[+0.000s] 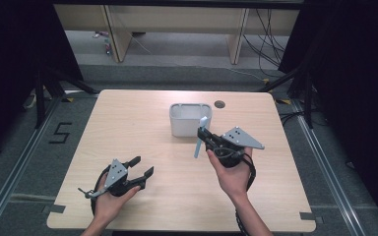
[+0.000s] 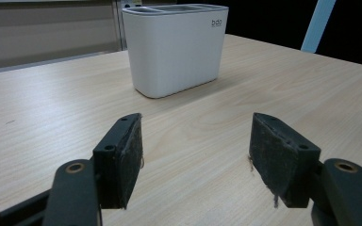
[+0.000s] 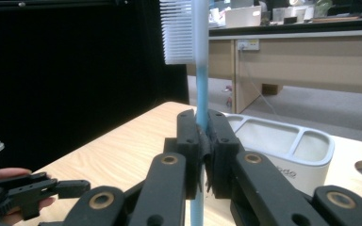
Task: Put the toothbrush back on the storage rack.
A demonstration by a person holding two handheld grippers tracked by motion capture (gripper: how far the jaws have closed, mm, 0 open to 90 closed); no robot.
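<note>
Toothbrush upright in R gripper

A grey carpet floor surrounds the pale wooden desk. Black curtains hang at both sides, with office furniture behind.
</note>
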